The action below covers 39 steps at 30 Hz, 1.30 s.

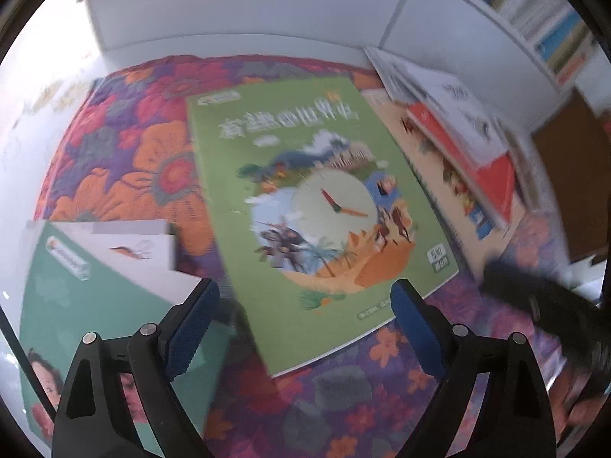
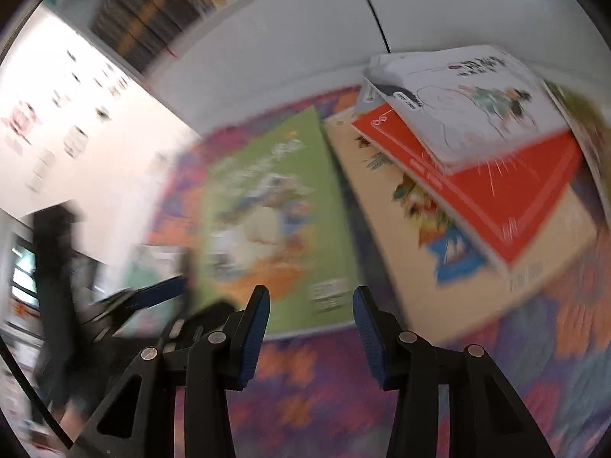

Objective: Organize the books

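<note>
Both pairs of blue-padded fingers stand apart with nothing between them: the left gripper (image 1: pixel 305 305) is spread wide above the near end of a large green paperback book with a clock picture (image 1: pixel 309 206), and the right gripper (image 2: pixel 311 320) is open more narrowly, gripping nothing, over the purple and orange flowered cloth (image 2: pixel 324 393).

That green book lies flat on the cloth; in the left wrist view its long axis runs from near right to far left, with the title at the far end and upside down. To its right, edge beside edge, lies a cream picture book (image 2: pixel 469 267) carrying a red book (image 2: pixel 496 198) and a white illustrated book (image 2: pixel 477 114), stacked askew. A teal book (image 1: pixel 76 305) with a white card (image 1: pixel 141 244) on it lies at the left.
</note>
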Tool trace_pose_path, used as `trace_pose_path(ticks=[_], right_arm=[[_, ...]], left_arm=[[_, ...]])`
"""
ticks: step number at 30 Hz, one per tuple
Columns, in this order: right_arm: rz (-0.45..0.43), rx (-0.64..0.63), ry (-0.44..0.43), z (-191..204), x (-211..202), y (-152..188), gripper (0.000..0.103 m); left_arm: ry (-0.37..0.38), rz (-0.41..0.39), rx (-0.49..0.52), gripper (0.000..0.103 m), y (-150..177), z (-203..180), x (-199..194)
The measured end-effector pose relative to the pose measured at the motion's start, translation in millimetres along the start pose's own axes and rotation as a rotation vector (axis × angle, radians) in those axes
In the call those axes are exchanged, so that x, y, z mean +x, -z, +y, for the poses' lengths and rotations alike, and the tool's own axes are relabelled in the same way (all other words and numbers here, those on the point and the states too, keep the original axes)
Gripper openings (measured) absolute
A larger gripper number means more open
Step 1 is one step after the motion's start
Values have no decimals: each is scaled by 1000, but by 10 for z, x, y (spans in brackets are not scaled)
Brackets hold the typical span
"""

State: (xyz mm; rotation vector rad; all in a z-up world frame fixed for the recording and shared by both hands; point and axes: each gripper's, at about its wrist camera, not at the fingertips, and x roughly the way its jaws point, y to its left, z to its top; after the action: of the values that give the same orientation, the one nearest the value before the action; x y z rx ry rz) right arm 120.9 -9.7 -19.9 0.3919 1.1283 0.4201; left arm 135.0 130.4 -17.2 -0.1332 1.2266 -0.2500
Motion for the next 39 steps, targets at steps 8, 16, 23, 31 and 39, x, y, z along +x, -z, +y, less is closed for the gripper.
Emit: trace_pose_path(ticks=[8, 16, 23, 31, 39], right_arm=[[98, -65, -114, 619, 65, 564, 45], [193, -81, -119, 1191, 864, 625, 45], [242, -29, -76, 1347, 1214, 387, 45], [262, -31, 17, 1617, 1479, -28, 48], [239, -103, 104, 1859, 1717, -250, 61]], left_arm=[[36, -92, -74, 92, 15, 429, -736], [-249, -66, -154, 91, 331, 1554, -859], [-215, 49, -175, 91, 492, 1936, -542], [-170, 44, -114, 92, 340, 1673, -383], [-165, 13, -140, 92, 184, 1711, -366]])
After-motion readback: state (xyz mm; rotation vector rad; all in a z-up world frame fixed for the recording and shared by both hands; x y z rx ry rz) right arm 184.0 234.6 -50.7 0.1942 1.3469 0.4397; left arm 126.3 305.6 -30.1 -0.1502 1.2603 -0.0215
